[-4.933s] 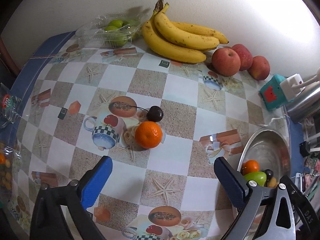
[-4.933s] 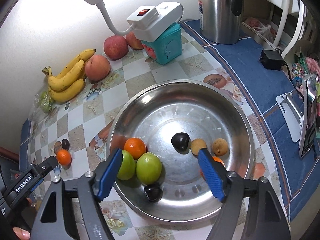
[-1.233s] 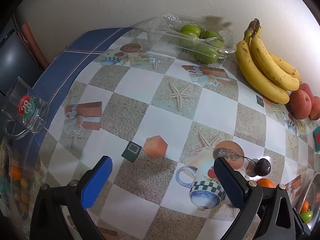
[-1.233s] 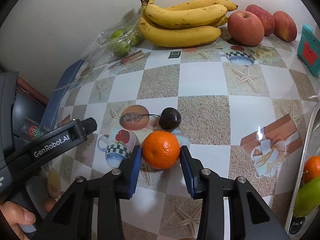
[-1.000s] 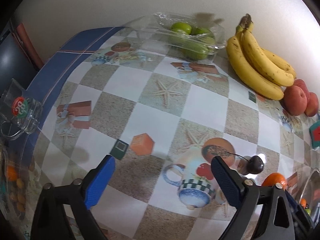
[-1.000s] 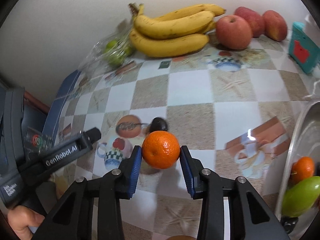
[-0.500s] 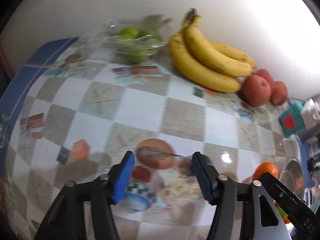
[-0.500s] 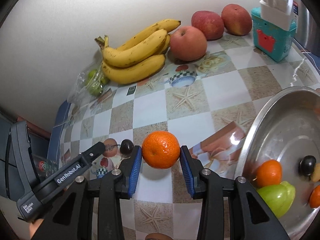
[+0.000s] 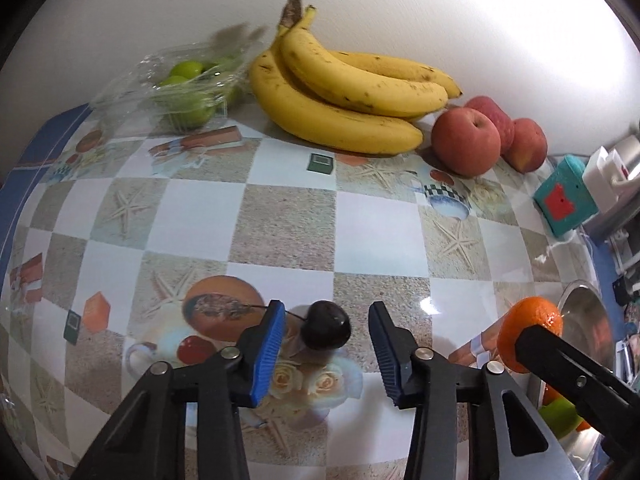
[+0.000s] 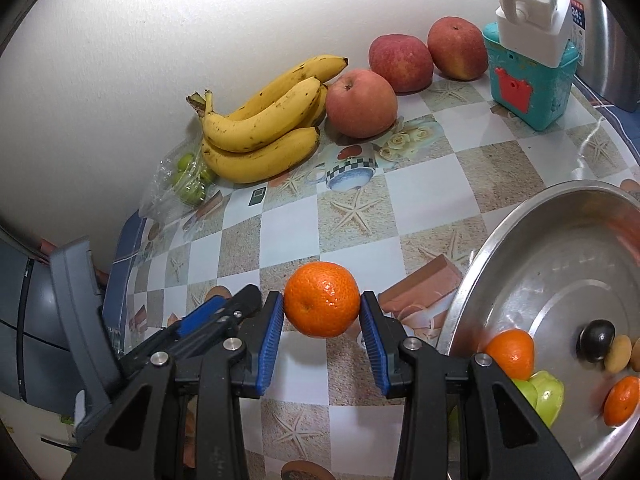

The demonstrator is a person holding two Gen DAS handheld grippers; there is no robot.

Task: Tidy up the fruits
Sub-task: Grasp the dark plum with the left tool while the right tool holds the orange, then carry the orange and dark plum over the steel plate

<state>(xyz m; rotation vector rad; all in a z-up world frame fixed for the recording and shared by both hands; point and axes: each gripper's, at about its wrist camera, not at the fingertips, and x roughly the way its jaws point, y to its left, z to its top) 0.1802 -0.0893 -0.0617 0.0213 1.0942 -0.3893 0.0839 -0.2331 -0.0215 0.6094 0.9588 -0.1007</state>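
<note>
From the left wrist view, the left gripper (image 9: 326, 336) is closing its blue-padded jaws around the small dark glossy cherry (image 9: 325, 327), which sits on the checkered starfish-print tablecloth (image 9: 280, 232) between the pads, nearer the left one, with a clear gap still on the right side, so neither pad presses it yet. Its thin stem runs off to the left, behind the left pad. To finish well, the person would do best to centre the cherry between the pads first, so the closing jaws do not nudge the round, slippery fruit sideways, then close gently, since it will likely bruise or squirt out under a hard pinch. At the right edge, the round orange mandarin (image 9: 528, 330) hangs above the table near the steel bowl's rim. From the right wrist view, the right gripper (image 10: 322, 312) stands narrow with both blue pads clamped on that mandarin, held clear of the tablecloth just left of the wide stainless-steel bowl (image 10: 480, 280), where other oranges, green fruit and a dark cherry already lie. Releasing low over a bare patch of steel should keep it from bouncing onto the others.
</note>
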